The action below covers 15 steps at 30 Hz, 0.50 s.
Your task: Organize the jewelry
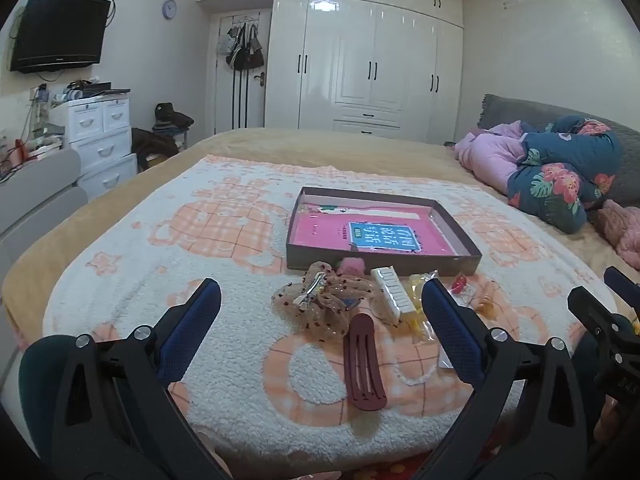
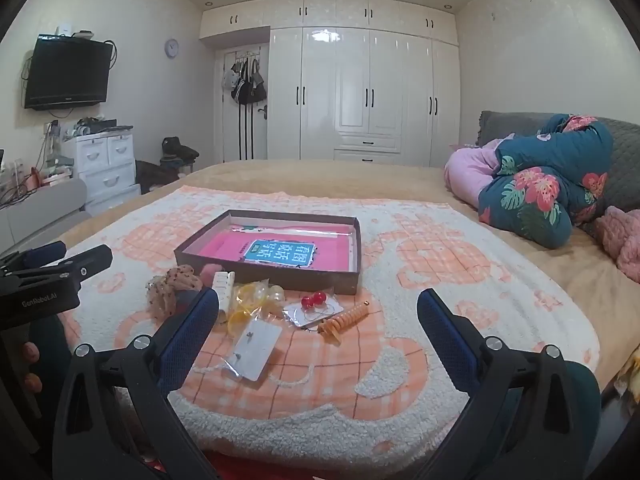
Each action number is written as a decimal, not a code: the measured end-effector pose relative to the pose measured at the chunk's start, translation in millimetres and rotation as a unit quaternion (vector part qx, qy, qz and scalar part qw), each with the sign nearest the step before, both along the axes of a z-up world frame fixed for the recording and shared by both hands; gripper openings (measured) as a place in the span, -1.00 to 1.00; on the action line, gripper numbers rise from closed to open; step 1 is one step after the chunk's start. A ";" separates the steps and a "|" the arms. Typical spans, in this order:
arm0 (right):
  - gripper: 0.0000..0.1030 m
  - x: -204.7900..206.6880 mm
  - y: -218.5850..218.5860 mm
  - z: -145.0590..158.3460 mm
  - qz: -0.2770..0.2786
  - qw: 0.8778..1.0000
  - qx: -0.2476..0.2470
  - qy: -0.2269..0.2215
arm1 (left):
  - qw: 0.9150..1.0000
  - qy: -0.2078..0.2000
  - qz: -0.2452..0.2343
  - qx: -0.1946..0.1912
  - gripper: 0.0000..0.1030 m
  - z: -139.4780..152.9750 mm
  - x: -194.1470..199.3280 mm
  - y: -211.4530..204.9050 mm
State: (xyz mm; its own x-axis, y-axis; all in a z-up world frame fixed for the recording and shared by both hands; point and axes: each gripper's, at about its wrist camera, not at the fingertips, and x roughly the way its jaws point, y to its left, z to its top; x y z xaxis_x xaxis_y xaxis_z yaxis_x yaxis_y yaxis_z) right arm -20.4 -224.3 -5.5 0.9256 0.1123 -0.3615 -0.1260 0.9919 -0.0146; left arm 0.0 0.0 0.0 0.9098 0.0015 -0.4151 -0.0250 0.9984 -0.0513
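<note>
Jaws apart, both grippers | box (image 2: 276, 276) rim near accessories (image 2: 256, 304) | bare blanket (image 2: 440, 280) right

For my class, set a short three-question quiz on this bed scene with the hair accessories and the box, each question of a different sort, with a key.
1. True or false: the left tongs are shut on the dark red hair clip.
2. Which lies nearest the right tongs? A) white card of earrings B) wall clock C) floral pillow
3. Fill in: the shallow box holds a ____ book.

Key: 1 false, both tongs are open and empty; 2 A; 3 pink.
</note>
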 end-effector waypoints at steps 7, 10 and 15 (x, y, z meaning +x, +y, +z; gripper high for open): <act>0.88 -1.2 1.9 -0.6 0.005 1.000 -0.004 0.007 | 1.000 0.004 0.004 0.005 0.79 -0.6 0.5 -4.1; 0.88 -5.8 1.4 2.8 0.009 1.000 -0.007 0.010 | 1.000 0.002 -0.001 -0.005 0.79 1.0 -0.8 0.7; 0.88 -14.1 -1.7 10.0 0.007 1.000 -0.006 0.007 | 1.000 -0.002 0.001 -0.006 0.79 2.8 -4.1 2.4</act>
